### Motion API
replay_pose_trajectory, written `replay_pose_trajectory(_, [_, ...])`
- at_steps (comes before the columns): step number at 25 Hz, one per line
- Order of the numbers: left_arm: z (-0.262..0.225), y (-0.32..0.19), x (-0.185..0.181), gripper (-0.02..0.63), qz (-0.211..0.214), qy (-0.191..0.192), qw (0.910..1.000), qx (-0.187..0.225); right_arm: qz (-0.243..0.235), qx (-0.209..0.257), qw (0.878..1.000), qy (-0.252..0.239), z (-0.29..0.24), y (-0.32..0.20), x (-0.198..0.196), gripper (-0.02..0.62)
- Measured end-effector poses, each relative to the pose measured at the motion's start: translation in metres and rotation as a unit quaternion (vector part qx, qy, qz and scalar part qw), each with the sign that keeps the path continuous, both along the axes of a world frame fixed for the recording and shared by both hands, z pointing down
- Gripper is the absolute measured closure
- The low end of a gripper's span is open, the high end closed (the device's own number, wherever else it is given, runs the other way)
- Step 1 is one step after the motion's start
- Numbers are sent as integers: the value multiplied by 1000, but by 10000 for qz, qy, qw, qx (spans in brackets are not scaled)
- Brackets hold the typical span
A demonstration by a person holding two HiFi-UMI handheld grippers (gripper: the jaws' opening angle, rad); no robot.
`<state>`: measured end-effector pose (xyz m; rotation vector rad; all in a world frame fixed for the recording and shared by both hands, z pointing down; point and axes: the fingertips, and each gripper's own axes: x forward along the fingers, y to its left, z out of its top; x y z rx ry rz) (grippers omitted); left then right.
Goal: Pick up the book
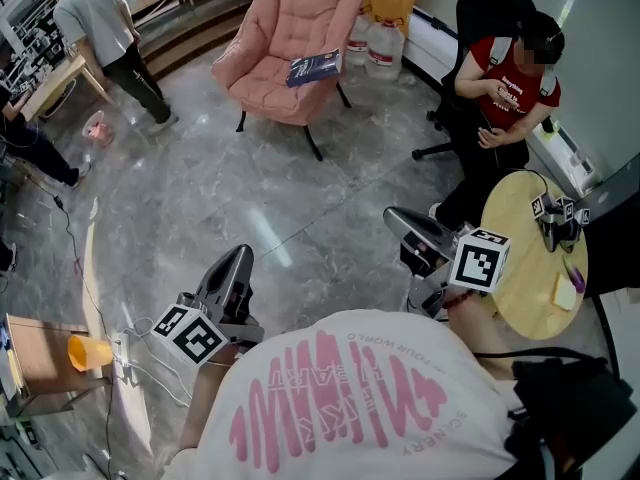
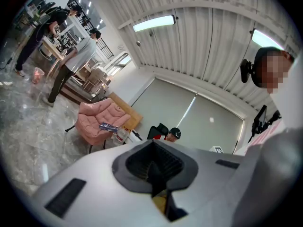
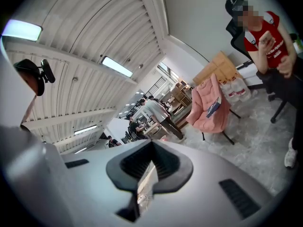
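A dark blue book (image 1: 315,67) lies on the seat of a pink armchair (image 1: 285,48) across the room. The left gripper view shows the book (image 2: 108,126) small on the armchair (image 2: 97,122), and the right gripper view shows the book (image 3: 213,106) on the same armchair (image 3: 210,108). My left gripper (image 1: 236,260) is held low at the left, shut and empty, far from the chair. At the right my right gripper (image 1: 398,218) is also shut with nothing in it, pointing level toward the open floor.
A seated person in a red shirt (image 1: 505,88) is at the right beside a round yellow table (image 1: 525,258). Another person (image 1: 105,28) stands at a bench at the far left. Water bottles (image 1: 378,43) stand behind the armchair. Grey marble floor (image 1: 250,188) lies between.
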<state>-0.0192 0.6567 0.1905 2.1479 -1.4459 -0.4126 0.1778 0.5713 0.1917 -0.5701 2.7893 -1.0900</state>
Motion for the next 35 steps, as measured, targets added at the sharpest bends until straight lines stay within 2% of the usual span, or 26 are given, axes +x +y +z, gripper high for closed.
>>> replay_pose_trajectory(7, [1,4,-21,598,88,-24,9999,42,32,-50,10000,-54,2,2,-11,586])
replay_pose_trajectory(13, [16,11,-39,598,123,-64,9999,-83,190,-37,9998,26,12,9,-28,586])
replay_pose_trajectory(19, [24,9,-54,598,67,68,9998,-147,635,-264,9975,168,21,-3,-15,586])
replay_pose_trajectory(22, [27,7,-65,598,31,134,9998,-174,824,-222,9961,207,15,-17,-11,586])
replay_pose_trajectory(25, [31,3,-76,598,-93,-26,9996,-251,1070,-187,9933,399,9,-29,-5,586])
replay_pose_trajectory(28, [33,0,-78,598,-111,-184,9994,-275,1372,-358,9883,553,10,-36,5,586])
replay_pose_trajectory(35, [31,-6,-77,598,-135,-66,9996,-244,1049,-53,9940,303,3,-38,-10,586])
